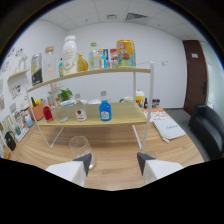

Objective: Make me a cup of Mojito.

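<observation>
My gripper [114, 163] is open, its two dark-tipped white fingers [85, 161] spread wide above a wooden table [115, 145]. An empty clear glass [79, 145] stands on the table just ahead of the left finger, not between the fingers. Beyond it a two-tier wooden rack [120, 112] holds bottles on its lower shelf: a blue bottle [105, 110], a clear bottle with a red label [80, 111], a clear bottle [61, 111] and a red bottle [47, 112]. A small green plant [64, 94] sits behind them.
The upper shelf [90, 74] carries a large white jug [69, 52], a dark can [36, 69], a yellow container [126, 52] and several small bottles. A wall shelf [15, 110] stands to the left. A white bag [169, 130] lies right of the rack, near a black sofa [207, 125] and a brown door [194, 75].
</observation>
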Tool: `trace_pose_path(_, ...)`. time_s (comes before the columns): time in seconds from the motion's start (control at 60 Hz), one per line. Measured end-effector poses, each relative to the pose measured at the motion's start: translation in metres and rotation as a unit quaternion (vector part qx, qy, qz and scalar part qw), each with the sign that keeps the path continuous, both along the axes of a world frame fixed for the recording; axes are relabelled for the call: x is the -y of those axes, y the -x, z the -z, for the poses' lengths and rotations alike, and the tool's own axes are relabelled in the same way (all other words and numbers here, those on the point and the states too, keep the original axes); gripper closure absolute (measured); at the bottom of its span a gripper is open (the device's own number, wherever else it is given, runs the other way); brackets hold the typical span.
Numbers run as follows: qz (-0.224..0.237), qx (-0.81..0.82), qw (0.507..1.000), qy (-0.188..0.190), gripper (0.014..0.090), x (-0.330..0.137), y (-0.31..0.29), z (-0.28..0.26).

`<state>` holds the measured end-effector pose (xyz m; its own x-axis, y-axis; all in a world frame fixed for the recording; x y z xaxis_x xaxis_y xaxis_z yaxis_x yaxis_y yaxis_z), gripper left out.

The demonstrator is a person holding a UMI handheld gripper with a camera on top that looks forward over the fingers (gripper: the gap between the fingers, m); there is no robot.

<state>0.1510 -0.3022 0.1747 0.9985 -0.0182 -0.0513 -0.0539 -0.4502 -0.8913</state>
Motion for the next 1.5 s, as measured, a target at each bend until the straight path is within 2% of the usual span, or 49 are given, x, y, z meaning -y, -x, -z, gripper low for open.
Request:
trace_pose_path(0.1, -0.007, 0.005, 1.0, -0.003, 0.0193, 0.013, 0.046, 0.0)
trace_pose_path(0.183, -0.013, 0.004, 1.0, 0.009, 0.0186, 0.019, 0.077, 0.006)
trace_pose_path(0.367, -0.008, -0.001, 1.0, 0.005, 0.0184, 0.007, 0.109, 0.001)
trace_pose_path(0.617, -0.017, 0.01, 0.999, -0.039, 0.0184, -0.067, 0.12, -0.042)
trace_pose_path(0.867, -0.017, 0.015, 0.999, -0.034, 0.0206, -0.153, 0.118, -0.043)
trace_pose_path(0.917, -0.017, 0.015, 0.999, -0.028, 0.0229, -0.167, 0.117, -0.038)
trace_pose_path(1.067, -0.018, 0.006, 1.0, 0.002, 0.0399, -0.193, 0.118, -0.016)
trace_pose_path(1.233, -0.02, 0.006, 1.0, 0.022, 0.0681, -0.2, 0.118, -0.003)
trace_pose_path(1.4, -0.023, 0.016, 0.999, 0.028, 0.0693, -0.197, 0.118, -0.003)
trace_pose_path(1.5, -0.021, 0.024, 0.999, 0.014, 0.0694, -0.189, 0.116, -0.014)
